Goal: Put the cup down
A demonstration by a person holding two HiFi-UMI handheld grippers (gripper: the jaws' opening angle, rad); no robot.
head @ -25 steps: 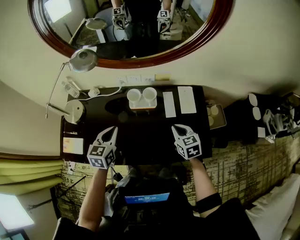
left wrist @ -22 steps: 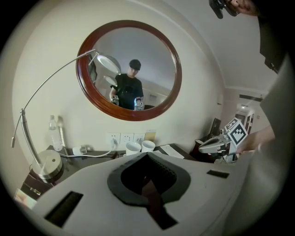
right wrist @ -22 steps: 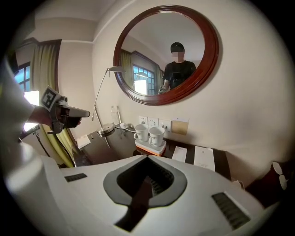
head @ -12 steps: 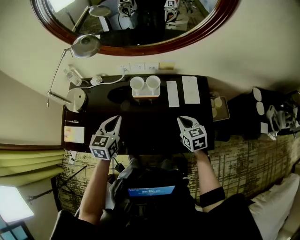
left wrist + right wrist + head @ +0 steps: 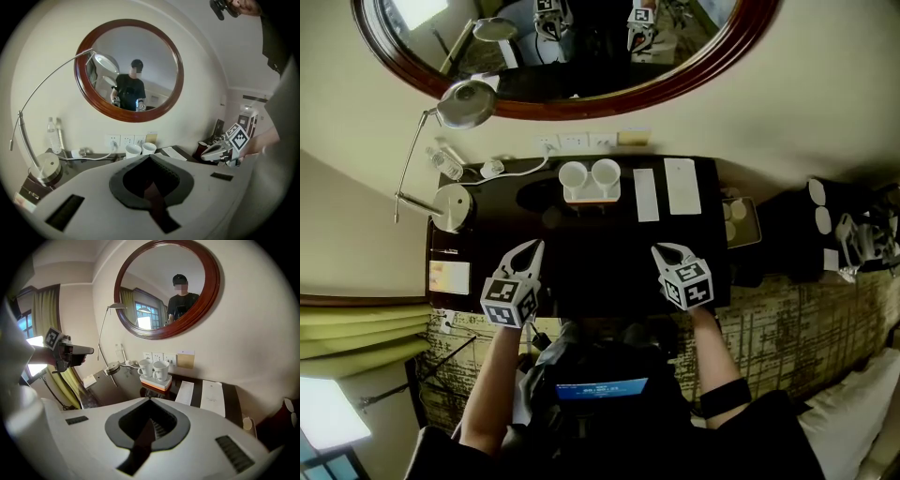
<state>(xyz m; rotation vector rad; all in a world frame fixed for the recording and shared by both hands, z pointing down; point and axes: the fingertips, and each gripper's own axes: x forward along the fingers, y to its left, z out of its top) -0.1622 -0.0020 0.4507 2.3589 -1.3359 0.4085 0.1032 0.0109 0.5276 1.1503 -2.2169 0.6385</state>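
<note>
Two white cups (image 5: pixel 574 174) (image 5: pixel 606 172) stand side by side on a small white and orange tray (image 5: pixel 591 196) at the back of the dark table (image 5: pixel 581 262). The same cups (image 5: pixel 145 367) (image 5: pixel 161 370) appear in the right gripper view, upright and apart from both grippers. My left gripper (image 5: pixel 532 247) hovers over the table's front left, shut and empty. At the front right my right gripper (image 5: pixel 662 250) is also shut, with nothing between its jaws. In the left gripper view the cups (image 5: pixel 133 150) sit beyond the closed jaw tips (image 5: pixel 150 157).
A desk lamp with a round base (image 5: pixel 453 206) and a water bottle (image 5: pixel 445 162) stand at the table's left. Two white paper cards (image 5: pixel 646 194) (image 5: pixel 682 186) lie right of the tray. A cable runs to wall sockets (image 5: pixel 574 142). A round mirror (image 5: pixel 581 84) hangs above.
Both grippers stay shut in much the same places near the table's front edge. Only the head camera's aim has shifted a little.
</note>
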